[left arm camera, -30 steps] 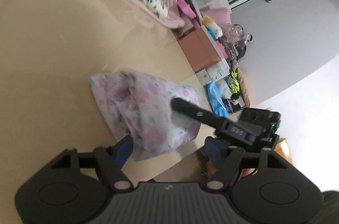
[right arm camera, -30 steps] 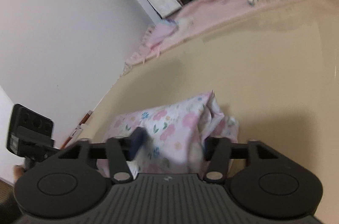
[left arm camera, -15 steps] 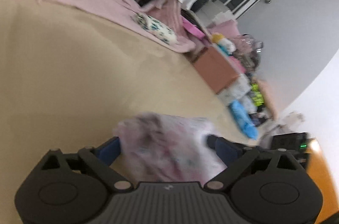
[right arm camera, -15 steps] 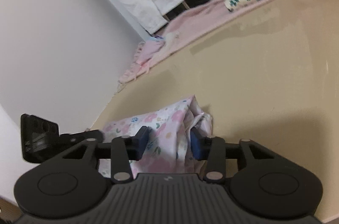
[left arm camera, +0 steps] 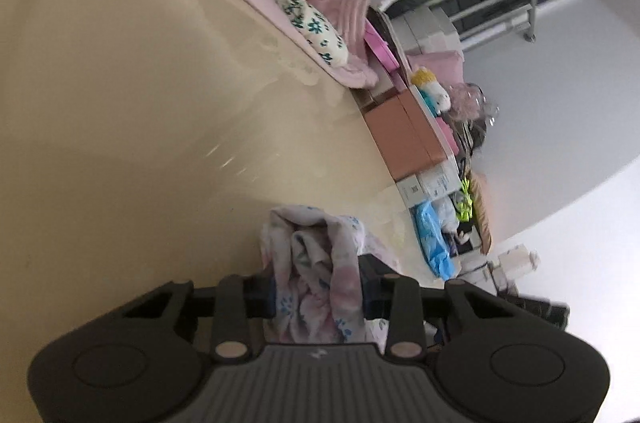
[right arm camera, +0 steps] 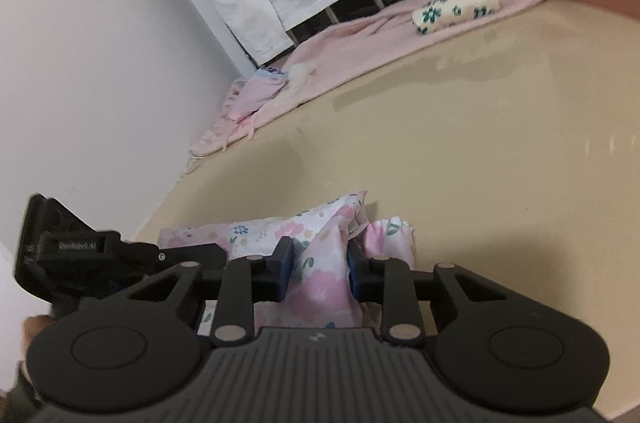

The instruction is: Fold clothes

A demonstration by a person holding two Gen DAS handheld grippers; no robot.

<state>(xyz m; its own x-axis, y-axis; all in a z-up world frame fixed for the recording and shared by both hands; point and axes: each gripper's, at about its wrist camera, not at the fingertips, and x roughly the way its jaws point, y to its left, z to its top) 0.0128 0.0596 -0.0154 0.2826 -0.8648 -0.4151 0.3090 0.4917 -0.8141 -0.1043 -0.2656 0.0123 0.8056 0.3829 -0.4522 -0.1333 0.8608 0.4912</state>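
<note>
The beige counter [right arm camera: 480,143] carried a pink blanket [right arm camera: 360,63] at its far edge and a floral garment [right arm camera: 320,235] at the near edge. The garment was a thick bundle, so some folding seemed done, but it was not yet neat. The left hand-held gripper [left arm camera: 318,297] and the right hand-held gripper [right arm camera: 318,265] each pinched its cloth.

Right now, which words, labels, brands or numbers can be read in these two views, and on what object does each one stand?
No text reads with certainty.
Raised lettering on the left gripper body, in the right wrist view: too blurred to read.
Small logo mark on each gripper housing: a symbol, no letters.
Printed labels, one with a square code, on the white boxes beside the brown box: too small to read.
</note>
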